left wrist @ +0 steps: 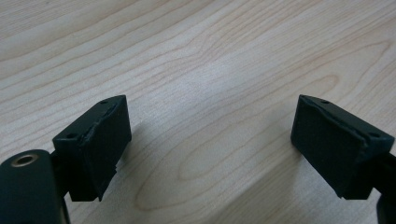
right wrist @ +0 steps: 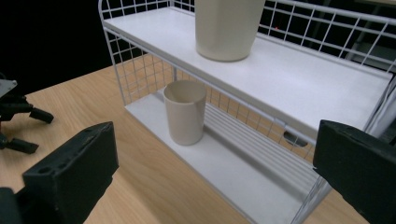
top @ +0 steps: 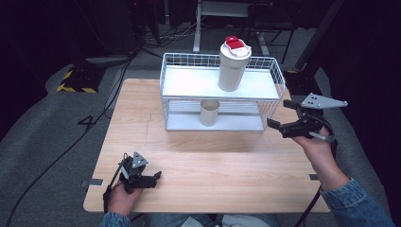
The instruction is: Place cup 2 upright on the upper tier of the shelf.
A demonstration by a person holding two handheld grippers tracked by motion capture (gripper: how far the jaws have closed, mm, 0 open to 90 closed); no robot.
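A white two-level wire shelf stands at the back of the wooden table. On its top level is a tall cream tumbler with a red-and-white lid. A small beige cup stands upright on the bottom level. My right gripper hovers open at the shelf's right front corner, nothing between its jaws. My left gripper rests open near the table's front left, over bare wood.
Grey carpet surrounds the table, with black cables trailing off to the left. A yellow-and-black striped block lies on the floor at the far left. Desk legs and wires stand behind the shelf. In the right gripper view the left gripper shows far off.
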